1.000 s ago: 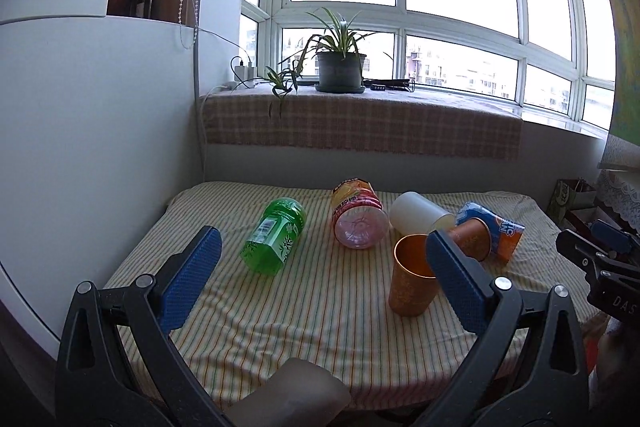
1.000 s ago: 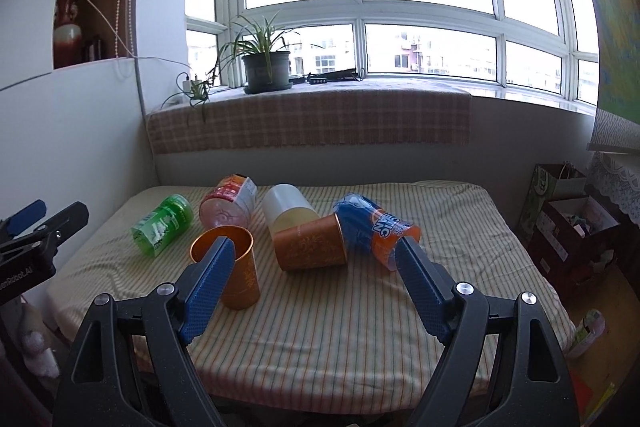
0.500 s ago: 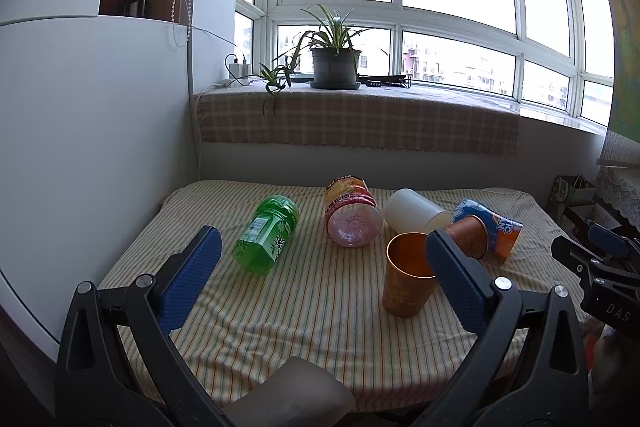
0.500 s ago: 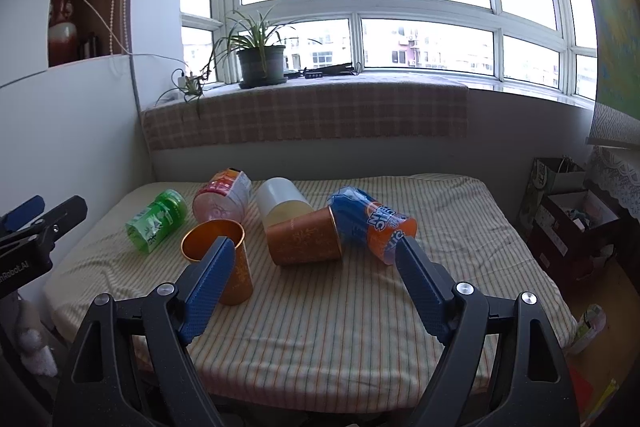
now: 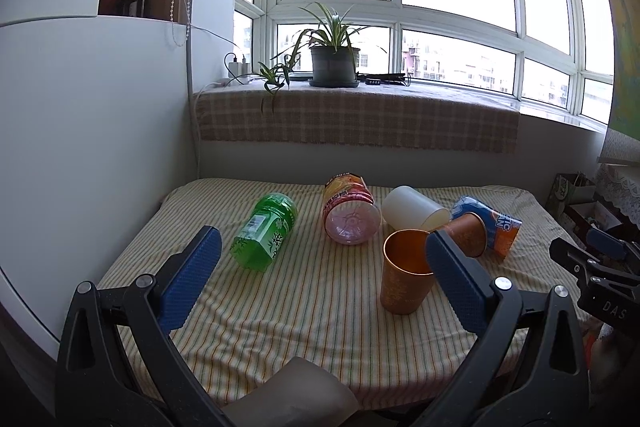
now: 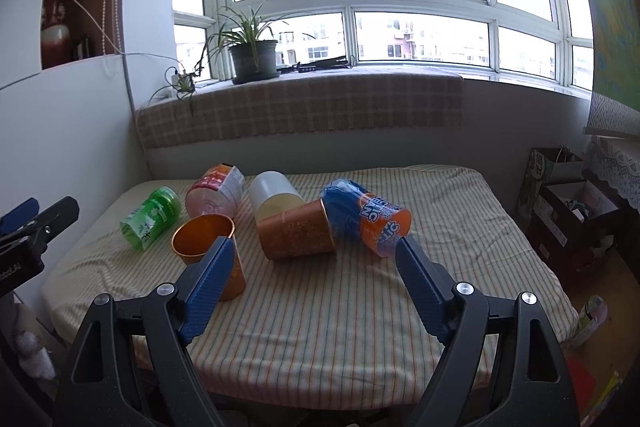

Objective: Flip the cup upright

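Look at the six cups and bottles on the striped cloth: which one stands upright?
The copper cup nearest the camera, its open mouth facing up. The second copper cup and all the others lie on their sides.

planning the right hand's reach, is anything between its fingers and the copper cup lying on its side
Nothing visible blocks it. The right gripper is open, and bare striped cloth lies between it and the tipped copper cup. The upright copper cup stands off to the left.

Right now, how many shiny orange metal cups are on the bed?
2. One metal cup stands upright near the front left; the other metal cup lies on its side, touching the white cup.
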{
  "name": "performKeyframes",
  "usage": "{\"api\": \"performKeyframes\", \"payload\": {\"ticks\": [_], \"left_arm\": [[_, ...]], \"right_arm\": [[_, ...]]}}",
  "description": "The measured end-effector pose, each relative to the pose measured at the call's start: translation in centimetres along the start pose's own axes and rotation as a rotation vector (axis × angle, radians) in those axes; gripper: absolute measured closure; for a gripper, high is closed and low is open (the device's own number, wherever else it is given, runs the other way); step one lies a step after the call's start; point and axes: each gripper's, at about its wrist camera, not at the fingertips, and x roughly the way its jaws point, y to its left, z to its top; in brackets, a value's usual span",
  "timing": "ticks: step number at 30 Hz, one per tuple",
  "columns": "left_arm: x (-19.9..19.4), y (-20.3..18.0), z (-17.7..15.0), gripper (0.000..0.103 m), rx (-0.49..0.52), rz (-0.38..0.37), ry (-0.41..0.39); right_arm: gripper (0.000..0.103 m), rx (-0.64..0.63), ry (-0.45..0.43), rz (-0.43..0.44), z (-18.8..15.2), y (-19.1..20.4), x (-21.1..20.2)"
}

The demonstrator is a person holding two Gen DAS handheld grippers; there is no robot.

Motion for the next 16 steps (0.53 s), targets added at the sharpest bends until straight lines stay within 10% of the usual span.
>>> {"api": "performKeyframes", "payload": {"ticks": [16], "left_arm": [[-0.2,0.2,-0.2,0.000,-0.006,0.035,-0.018]], "right_arm": [[0.021,-0.011,0.026,0.000,-0.2,0.8,1.5]]}}
